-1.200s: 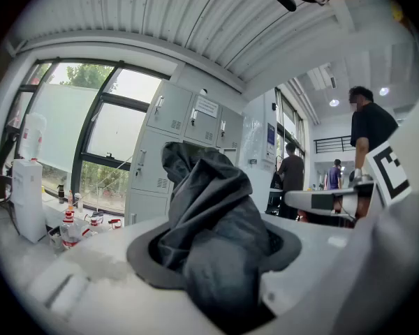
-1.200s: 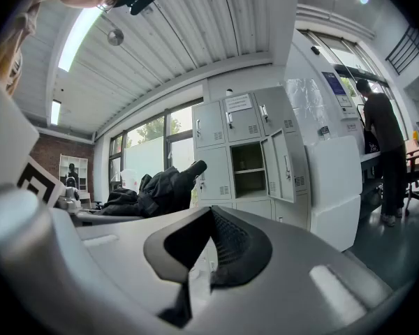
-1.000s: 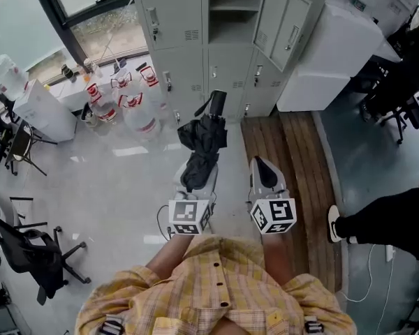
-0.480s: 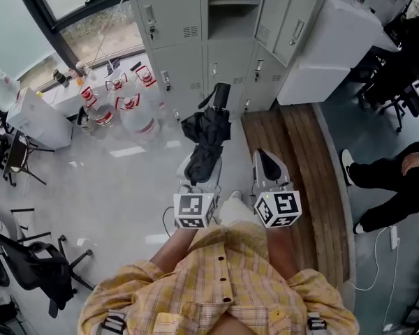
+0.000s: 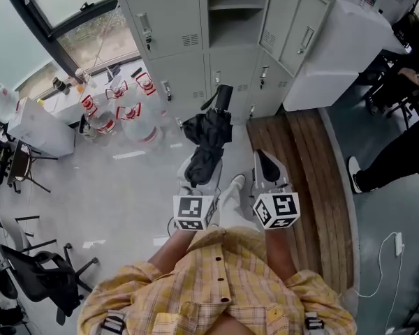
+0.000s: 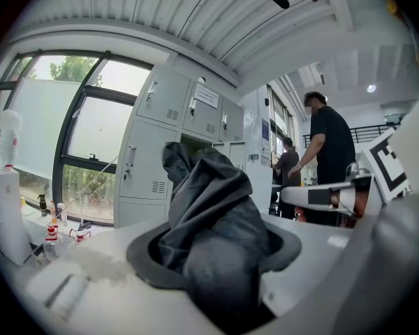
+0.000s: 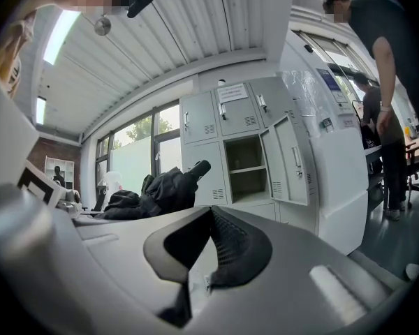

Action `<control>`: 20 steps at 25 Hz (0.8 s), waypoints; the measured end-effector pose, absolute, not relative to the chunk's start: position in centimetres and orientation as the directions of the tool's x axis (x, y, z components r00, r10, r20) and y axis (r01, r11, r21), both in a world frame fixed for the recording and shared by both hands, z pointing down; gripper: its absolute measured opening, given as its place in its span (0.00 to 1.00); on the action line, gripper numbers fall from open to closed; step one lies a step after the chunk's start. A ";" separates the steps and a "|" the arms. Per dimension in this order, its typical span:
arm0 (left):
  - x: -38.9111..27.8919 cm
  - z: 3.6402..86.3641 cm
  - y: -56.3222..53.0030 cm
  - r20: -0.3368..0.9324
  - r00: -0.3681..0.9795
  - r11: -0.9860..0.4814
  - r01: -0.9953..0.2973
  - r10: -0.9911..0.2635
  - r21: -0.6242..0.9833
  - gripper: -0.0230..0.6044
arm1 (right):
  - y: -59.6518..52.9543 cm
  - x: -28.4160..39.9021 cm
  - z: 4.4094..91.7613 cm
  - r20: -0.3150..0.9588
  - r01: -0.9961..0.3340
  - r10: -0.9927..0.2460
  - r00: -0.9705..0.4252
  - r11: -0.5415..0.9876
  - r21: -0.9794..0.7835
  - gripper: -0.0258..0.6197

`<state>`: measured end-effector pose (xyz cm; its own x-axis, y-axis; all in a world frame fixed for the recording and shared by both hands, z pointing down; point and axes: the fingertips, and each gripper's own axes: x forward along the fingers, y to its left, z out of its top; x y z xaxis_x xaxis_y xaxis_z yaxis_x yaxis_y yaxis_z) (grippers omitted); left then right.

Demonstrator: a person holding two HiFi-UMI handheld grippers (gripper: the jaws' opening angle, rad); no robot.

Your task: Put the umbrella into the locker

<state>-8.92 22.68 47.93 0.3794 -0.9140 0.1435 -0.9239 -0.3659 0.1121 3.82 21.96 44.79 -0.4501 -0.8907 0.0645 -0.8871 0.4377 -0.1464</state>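
Note:
A folded black umbrella sticks out ahead of my left gripper, which is shut on its bunched fabric, handle end pointing at the lockers. In the left gripper view the dark cloth fills the space between the jaws. My right gripper is held alongside on the right, shut and holding nothing. Its own view shows the pads together and the umbrella off to the left. The grey locker bank has one open compartment straight ahead, which also appears in the right gripper view.
The open locker door hangs out to the right. Several water jugs stand on the floor at the left. A wooden platform and a white cabinet lie to the right. A person's leg is at the right edge, an office chair at lower left.
Both grippers have moved forward together toward the lockers, the umbrella still held in the left. The lockers sit nearer, and the bystander on the right has shifted.

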 end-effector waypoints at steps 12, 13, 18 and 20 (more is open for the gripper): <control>-8.0 47.6 9.4 0.147 0.368 -0.350 -0.927 -0.918 0.133 0.42 | 9.0 4.5 43.8 0.072 -0.880 -0.881 -0.468 0.456 -0.134 0.04; -7.9 47.4 8.3 0.146 0.366 -0.349 -0.928 -0.919 0.132 0.42 | 8.0 4.7 43.5 0.071 -0.879 -0.880 -0.470 0.458 -0.132 0.04; -6.9 46.7 3.2 0.147 0.358 -0.341 -0.931 -0.922 0.129 0.42 | 2.8 5.7 43.1 0.072 -0.877 -0.877 -0.474 0.463 -0.131 0.04; -6.7 46.6 1.2 0.145 0.352 -0.335 -0.933 -0.924 0.132 0.42 | 0.9 6.0 43.2 0.075 -0.874 -0.874 -0.479 0.467 -0.134 0.04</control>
<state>-6.69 1.20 46.62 0.3524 -0.9245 0.1454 -0.9329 -0.3348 0.1323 6.03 0.90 43.16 -0.4792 -0.8745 0.0747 -0.8738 0.4674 -0.1343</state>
